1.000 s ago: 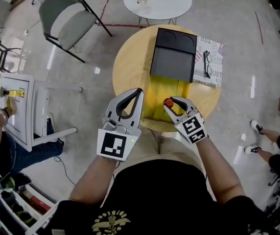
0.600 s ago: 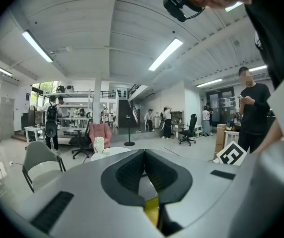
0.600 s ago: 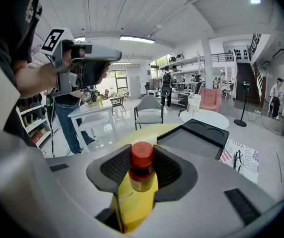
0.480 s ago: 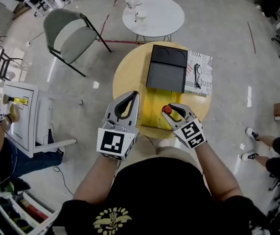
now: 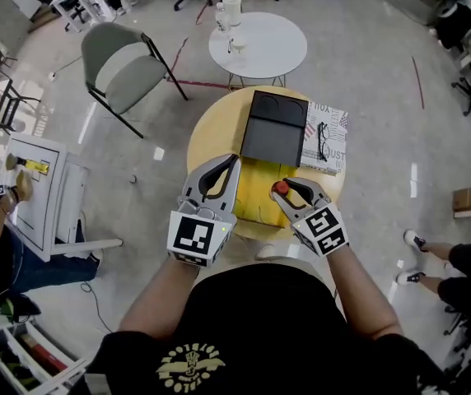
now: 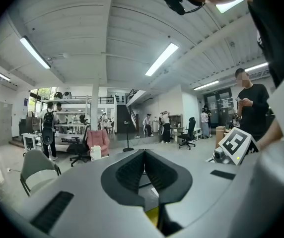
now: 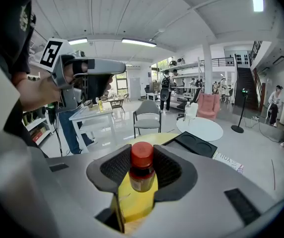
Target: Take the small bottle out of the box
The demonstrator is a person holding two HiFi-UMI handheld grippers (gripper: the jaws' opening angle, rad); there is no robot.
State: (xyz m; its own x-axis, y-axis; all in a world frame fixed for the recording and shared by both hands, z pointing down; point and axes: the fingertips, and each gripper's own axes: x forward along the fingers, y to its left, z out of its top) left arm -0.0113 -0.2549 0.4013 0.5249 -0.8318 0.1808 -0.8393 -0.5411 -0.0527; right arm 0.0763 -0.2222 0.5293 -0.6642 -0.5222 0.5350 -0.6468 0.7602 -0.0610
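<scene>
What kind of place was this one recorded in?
Probably a large open-plan office or lab hall: long ceiling strip lights, a black staircase to a mezzanine, a black wheeled office chair.

The right gripper (image 5: 290, 191) is carrying the small bottle (image 5: 281, 188) higher above the yellow box (image 5: 256, 189), and the left gripper (image 5: 234, 162) is rising alongside it. The round table (image 5: 211, 138) is shrinking in the head view, and more of the floor (image 5: 137, 179) is coming into sight around it.
</scene>
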